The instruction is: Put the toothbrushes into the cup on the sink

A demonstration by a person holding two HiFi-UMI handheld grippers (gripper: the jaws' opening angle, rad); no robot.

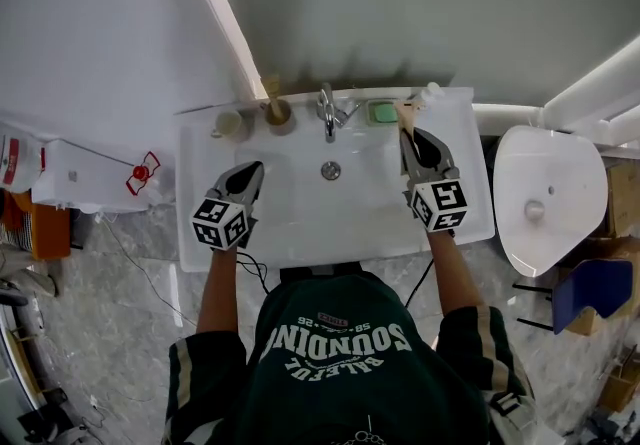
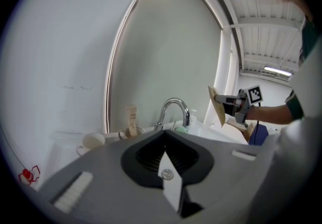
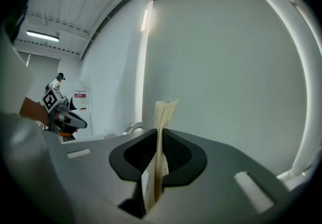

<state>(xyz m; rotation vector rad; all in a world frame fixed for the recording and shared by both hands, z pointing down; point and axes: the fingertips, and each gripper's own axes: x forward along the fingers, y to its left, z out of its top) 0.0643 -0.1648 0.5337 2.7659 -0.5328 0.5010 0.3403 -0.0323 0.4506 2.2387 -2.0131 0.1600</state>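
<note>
The right gripper is squeezed shut on a tan toothbrush pack. It holds the pack up over the right side of the white sink. The pack is near the green soap and a small white bottle. In the right gripper view, the thin pack stands up between the two jaws. They press on it from both sides.

The left gripper is over the left part of the sink bowl. In the left gripper view its jaws are together, and nothing is between them.

The brown cup stands at the back of the sink, just left of the tap. Another toothbrush pack already sticks up out of it. A white cup stands just left of the brown cup. The held pack is well apart from the brown cup, on the other side of the tap.
</note>
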